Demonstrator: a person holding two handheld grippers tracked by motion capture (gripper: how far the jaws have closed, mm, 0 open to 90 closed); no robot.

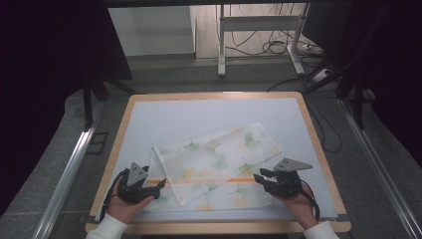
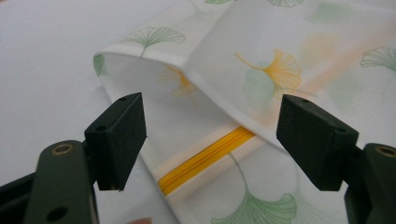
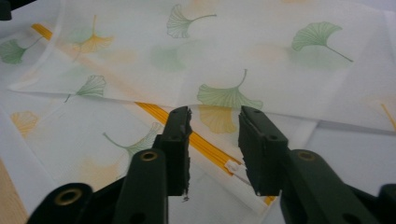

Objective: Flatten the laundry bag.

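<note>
A white cloth (image 1: 219,159) printed with green and orange ginkgo leaves lies folded on the table, its upper layer turned back at an angle. An orange stripe (image 1: 209,181) runs along its lower layer. At the cloth's left edge my left gripper (image 1: 160,184) is open wide; in the left gripper view the cloth (image 2: 280,46), its fold and its stripe (image 2: 205,158) lie between the jaws of that gripper (image 2: 210,126), untouched. My right gripper (image 1: 259,175) sits at the cloth's right end. Seen from the right gripper (image 3: 215,126), a narrow gap stands over the stripe (image 3: 154,112).
The cloth rests on a white mat (image 1: 164,119) covering a table with a wooden rim (image 1: 318,149). Metal rails (image 1: 69,169) run along both sides on the floor. Beyond the far edge are a metal frame (image 1: 221,45) and loose cables (image 1: 273,47).
</note>
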